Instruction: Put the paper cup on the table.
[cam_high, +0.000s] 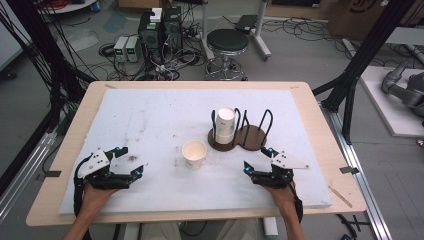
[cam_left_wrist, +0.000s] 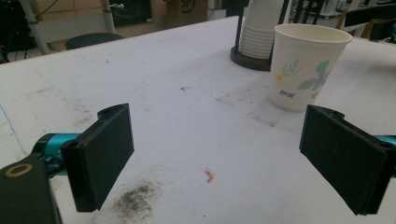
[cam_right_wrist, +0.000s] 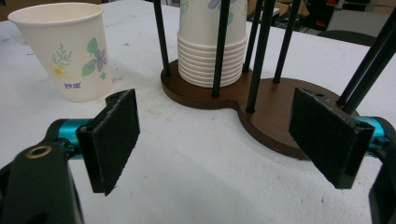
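Both grippers wide open, nothing held; loose cup waits mid-table.

My left gripper and right gripper flank the cup, upright just left of the rack. I'd pinch its wall gently, low, and lift straight.

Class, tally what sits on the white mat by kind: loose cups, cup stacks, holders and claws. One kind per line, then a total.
Loose cup: 1
Cup stack: 1 (single cups in it too tight to count)
Holder: 1
Claws: 2, left claw and right claw, both open
Total: 5
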